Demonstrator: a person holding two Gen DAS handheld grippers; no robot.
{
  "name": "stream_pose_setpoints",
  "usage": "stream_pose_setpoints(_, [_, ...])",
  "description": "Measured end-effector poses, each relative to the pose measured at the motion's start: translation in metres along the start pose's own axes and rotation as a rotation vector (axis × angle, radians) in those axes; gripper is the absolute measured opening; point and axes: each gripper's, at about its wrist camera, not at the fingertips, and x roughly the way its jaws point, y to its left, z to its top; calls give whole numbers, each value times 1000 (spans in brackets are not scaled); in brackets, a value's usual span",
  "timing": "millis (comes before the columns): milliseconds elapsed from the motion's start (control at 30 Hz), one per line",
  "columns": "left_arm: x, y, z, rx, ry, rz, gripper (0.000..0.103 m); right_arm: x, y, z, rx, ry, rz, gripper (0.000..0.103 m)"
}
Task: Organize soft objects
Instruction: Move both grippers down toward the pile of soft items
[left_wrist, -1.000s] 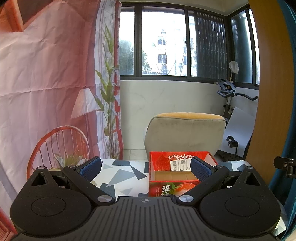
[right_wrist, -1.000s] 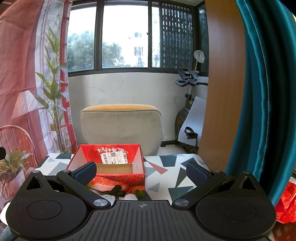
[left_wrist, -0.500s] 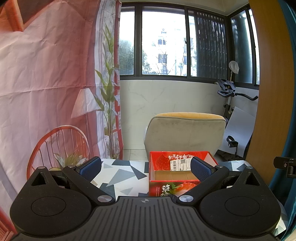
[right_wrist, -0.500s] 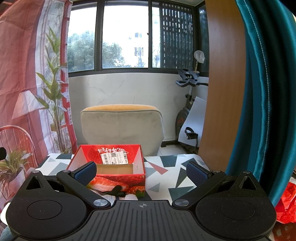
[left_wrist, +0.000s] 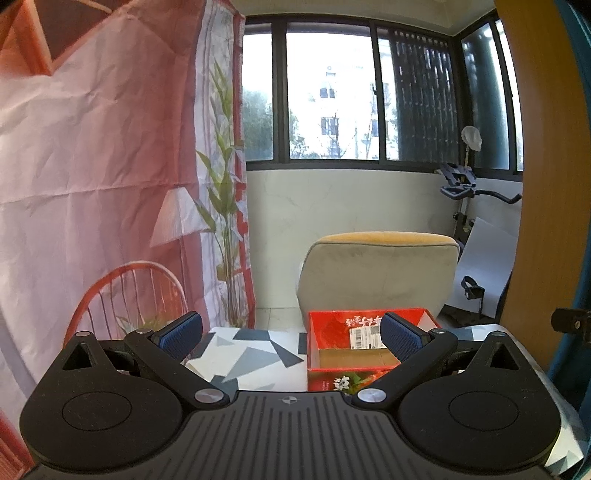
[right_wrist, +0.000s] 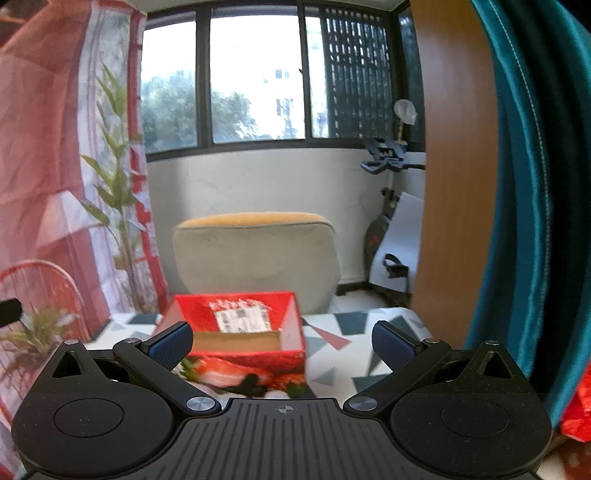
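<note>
Both the left hand-held gripper (left_wrist: 290, 334) and the right hand-held gripper (right_wrist: 282, 339) gape wide, ribbed blue pads bare. A glossy red strawberry-print cardboard box (left_wrist: 364, 354) with a barcode label (left_wrist: 365, 334) sits on the triangle-patterned worktop (left_wrist: 251, 354).

Geometric-patterned table (left_wrist: 251, 350); an open red strawberry box (left_wrist: 364, 360) sits on it.

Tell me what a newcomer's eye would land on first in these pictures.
The red strawberry box stands open on the table with the triangle-patterned cloth, a white label inside its far wall. Behind it sits a beige chair under the bright windows. Both the left gripper and the right gripper are open and hold nothing.
</note>
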Motion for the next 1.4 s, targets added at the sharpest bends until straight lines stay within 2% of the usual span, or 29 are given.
stream_pose_setpoints(100, [3, 2, -2, 8, -21, 28, 103, 0, 1, -6, -1, -39, 61, 103])
stream_pose_setpoints(200, [7, 2, -7, 29, -32, 59, 103, 1, 5, -15, -35, -118, 114, 103])
stream_pose_setpoints(400, [28, 3, -27, 60, 18, 44, 103, 27, 9, -30, -24, -78, 128, 103])
stream_pose_setpoints(533, [45, 10, -44, 43, 56, 19, 103, 42, 11, -52, -25, -129, 85, 103])
stream_pose_setpoints(733, [74, 20, -71, -2, 154, -11, 103, 79, 10, -87, -41, 10, 86, 103])
stream_pose_setpoints(933, [100, 22, -107, 25, 240, -21, 103, 109, 1, -129, -16, 78, 28, 103])
stream_pose_setpoints(1033, [113, 24, -123, -7, 297, -62, 103, 120, -7, -147, -4, 110, 30, 103])
stream_pose_setpoints(1200, [131, 28, -146, -88, 347, -137, 101, 134, -16, -172, 0, 144, 61, 101])
stream_pose_setpoints(1267, [135, 25, -154, -87, 351, -154, 98, 139, -16, -181, -7, 163, 76, 94])
stream_pose_setpoints(1400, [143, 20, -167, -85, 391, -198, 83, 153, -18, -193, 11, 216, 94, 78])
